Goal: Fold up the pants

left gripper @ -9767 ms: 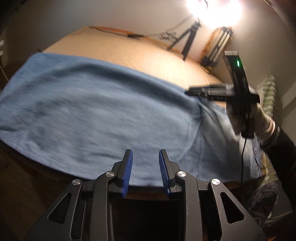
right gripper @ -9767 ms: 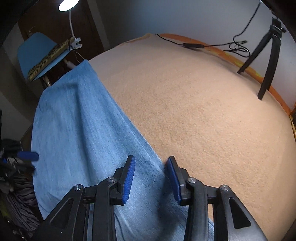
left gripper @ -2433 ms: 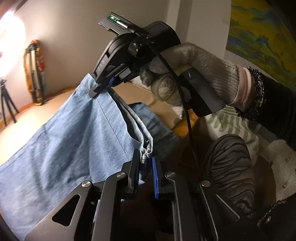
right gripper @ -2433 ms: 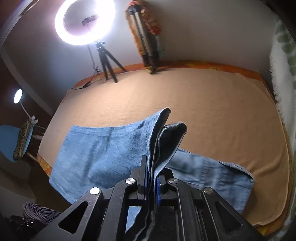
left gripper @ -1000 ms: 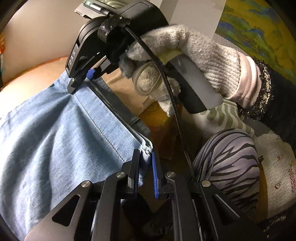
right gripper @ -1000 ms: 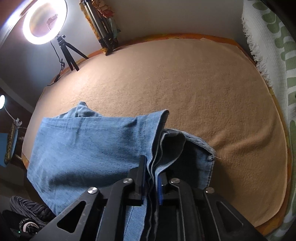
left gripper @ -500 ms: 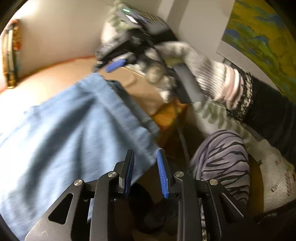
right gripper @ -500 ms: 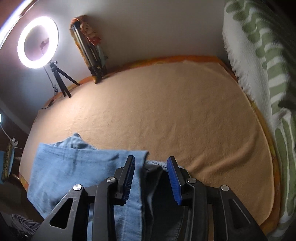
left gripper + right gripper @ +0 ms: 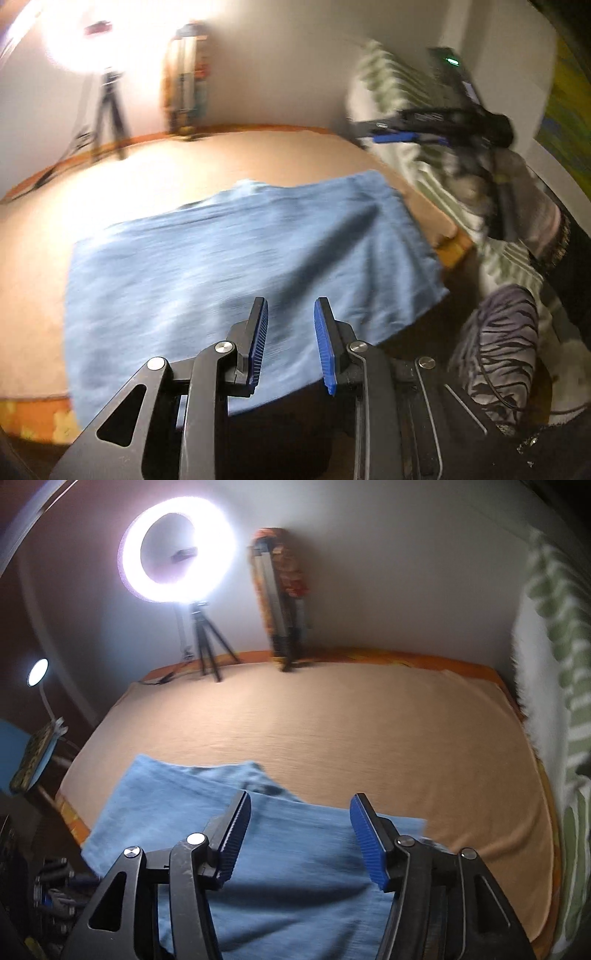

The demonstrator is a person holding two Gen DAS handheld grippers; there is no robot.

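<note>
We see the pants (image 9: 229, 805) lying folded on the bed (image 9: 369, 738) near its front edge. At the bed's far edge stand a ring light (image 9: 179, 550) on the left and a folded tripod (image 9: 284, 602) to its right. Both the left claw (image 9: 290, 328) and the right claw (image 9: 299, 830) sit above the pants, apart from them.

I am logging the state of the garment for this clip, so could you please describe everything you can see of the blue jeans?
The blue jeans are light-blue denim, folded into a roughly rectangular stack lying flat on the tan blanket, near its front edge. An under layer peeks out at the far side, unevenly. The near edge seems to overhang the front. Motion blur hides seams and detail. Neither gripper touches them: the left gripper and the right gripper both hover open above the denim.
</note>
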